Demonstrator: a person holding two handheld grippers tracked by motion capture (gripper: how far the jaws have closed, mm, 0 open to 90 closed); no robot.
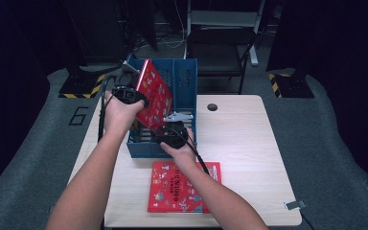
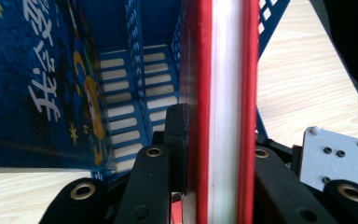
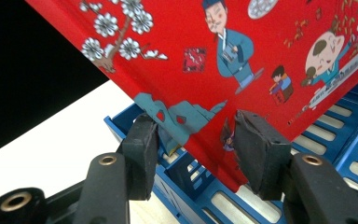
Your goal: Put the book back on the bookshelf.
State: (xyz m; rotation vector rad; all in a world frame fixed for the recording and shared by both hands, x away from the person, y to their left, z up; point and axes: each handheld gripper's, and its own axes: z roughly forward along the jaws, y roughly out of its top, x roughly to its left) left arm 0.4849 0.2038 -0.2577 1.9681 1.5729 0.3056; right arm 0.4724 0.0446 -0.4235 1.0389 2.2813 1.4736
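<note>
My left gripper (image 1: 127, 94) is clamped on the red book (image 1: 154, 94): in the left gripper view the book's (image 2: 223, 112) white page edge and two red covers run straight up between my two black jaws, which press on either cover. I hold it by its upper left edge, tilted, with its top leaning left and its lower end down inside the blue rack (image 1: 184, 81).

My right gripper (image 1: 171, 132) sits at the book's lower corner, near the front of the rack. In the right gripper view its jaws stand apart, one on each side of the bottom edge of the cover (image 3: 242, 56), close to it; I cannot tell whether either pad touches. The cover there shows cartoon figures and white blossoms on red.

The rack (image 3: 182, 177) is a slotted file holder with upright dividers, standing on the pale wooden table (image 1: 249, 143). In the left gripper view a blue book (image 2: 42, 79) with white characters stands in the compartment beside the one my red book is entering.

A second red book (image 1: 168, 194) lies flat on the table in front of the rack, partly under my right forearm (image 1: 220, 201). A small round hole (image 1: 212, 107) is in the tabletop right of the rack.
</note>
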